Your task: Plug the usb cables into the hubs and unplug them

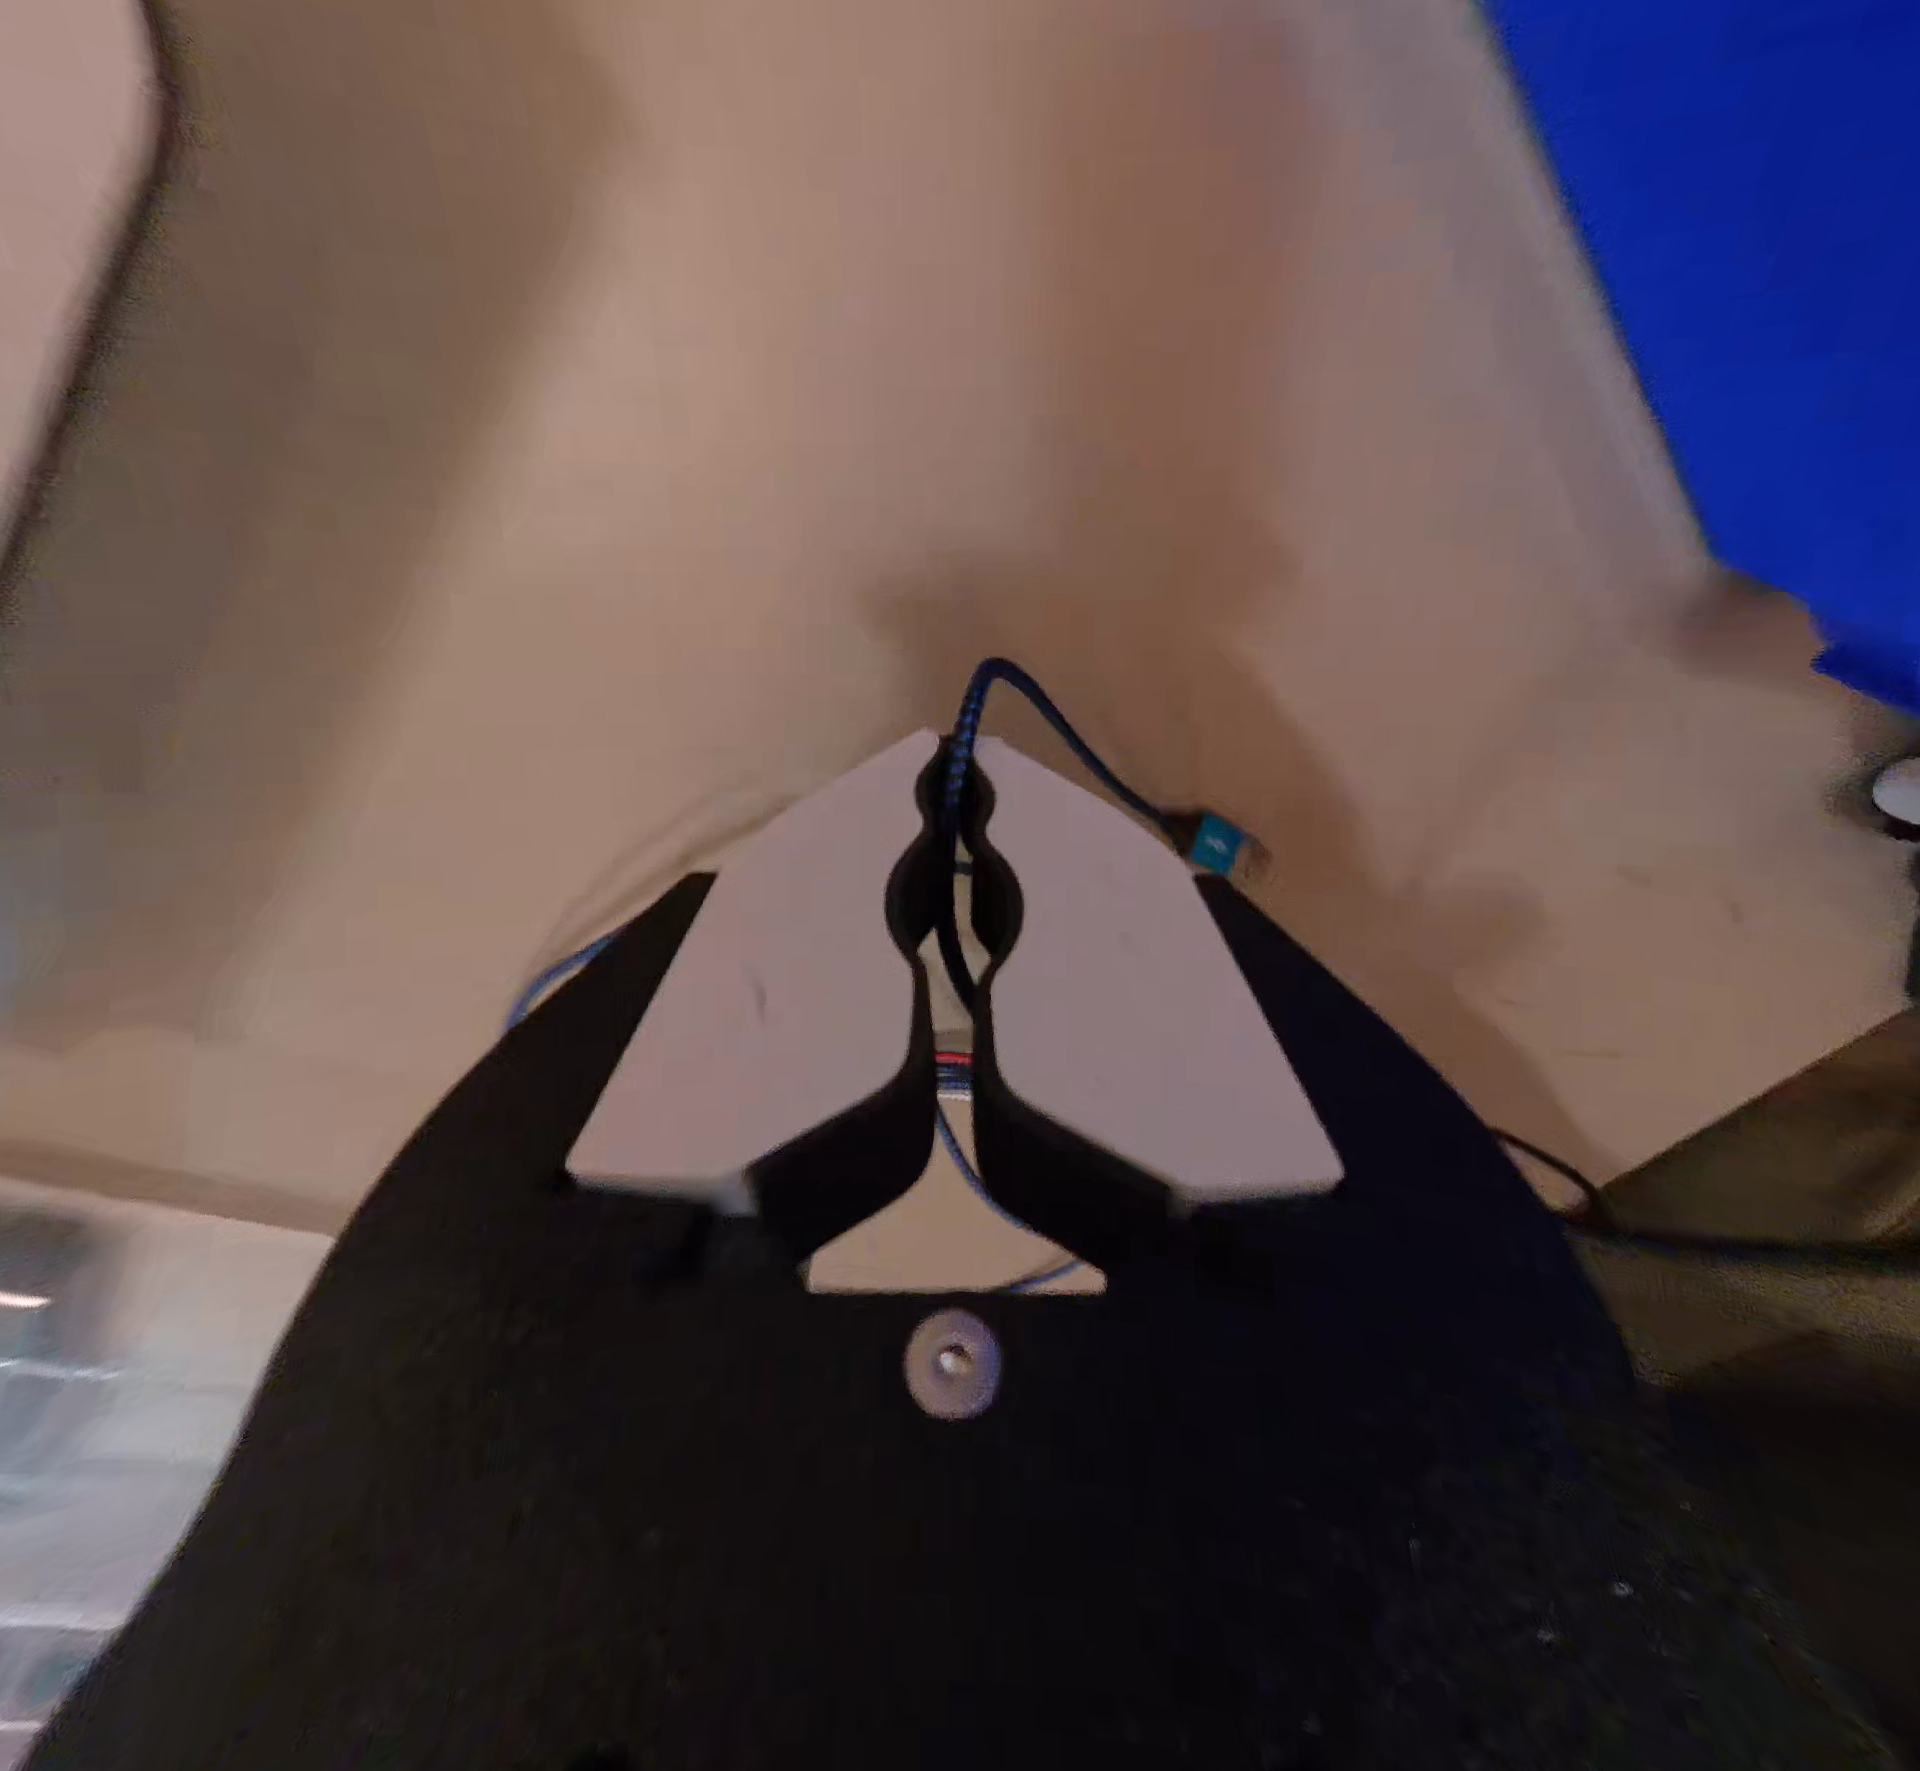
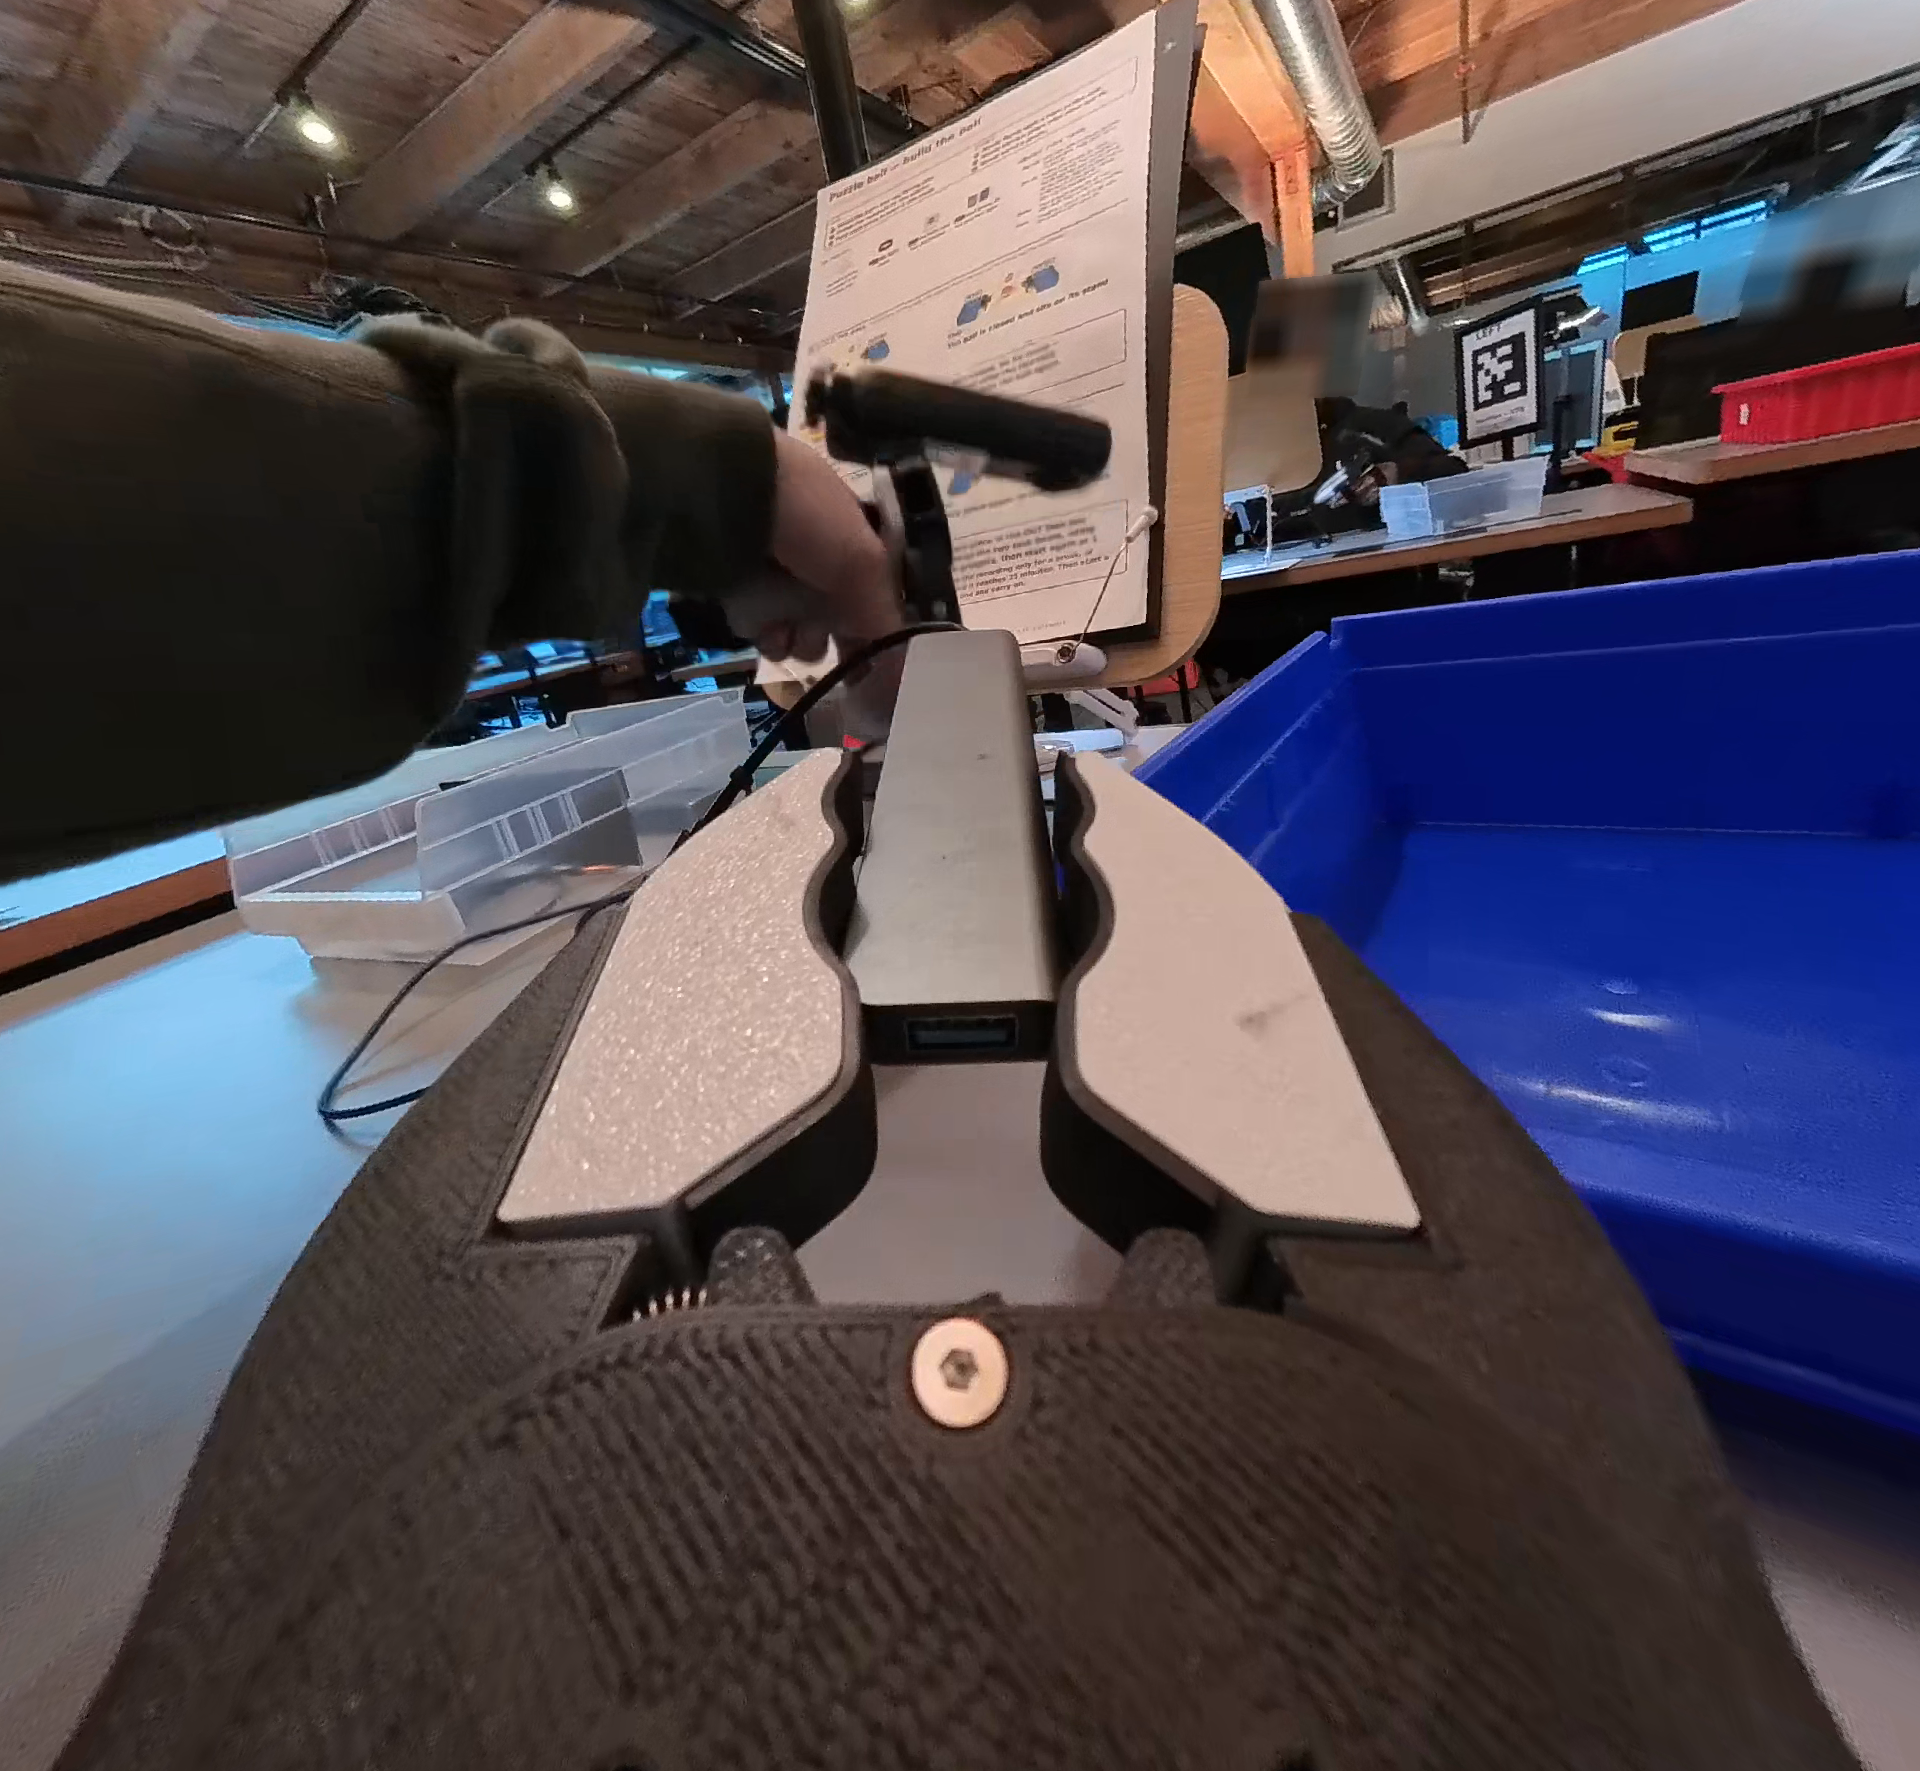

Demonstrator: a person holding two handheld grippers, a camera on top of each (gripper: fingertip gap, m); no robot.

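In the left wrist view my left gripper [image 1: 954,755] is shut on a blue-and-black braided USB cable [image 1: 1049,719]. The cable loops out past the fingertips and its teal connector end [image 1: 1218,840] hangs to the right, above the pale table. A metal plug end [image 1: 952,1046] shows between the fingers farther back. In the right wrist view my right gripper [image 2: 956,765] is shut on a grey metal USB hub [image 2: 951,848], held lengthwise, with its blue port [image 2: 958,1033] facing the camera. The hub's thin black lead [image 2: 436,983] trails left. The other gripper [image 2: 956,438] and a sleeved arm [image 2: 260,526] are beyond.
A blue plastic bin [image 2: 1610,942] stands to the right, and it also shows in the left wrist view [image 1: 1714,215]. Clear plastic trays [image 2: 488,848] lie at the left. A printed sheet on a stand [image 2: 997,319] is behind the hub. A dark cable [image 1: 145,163] crosses the table's far left. Across from one pair of fingers to the other is roughly 25 cm.
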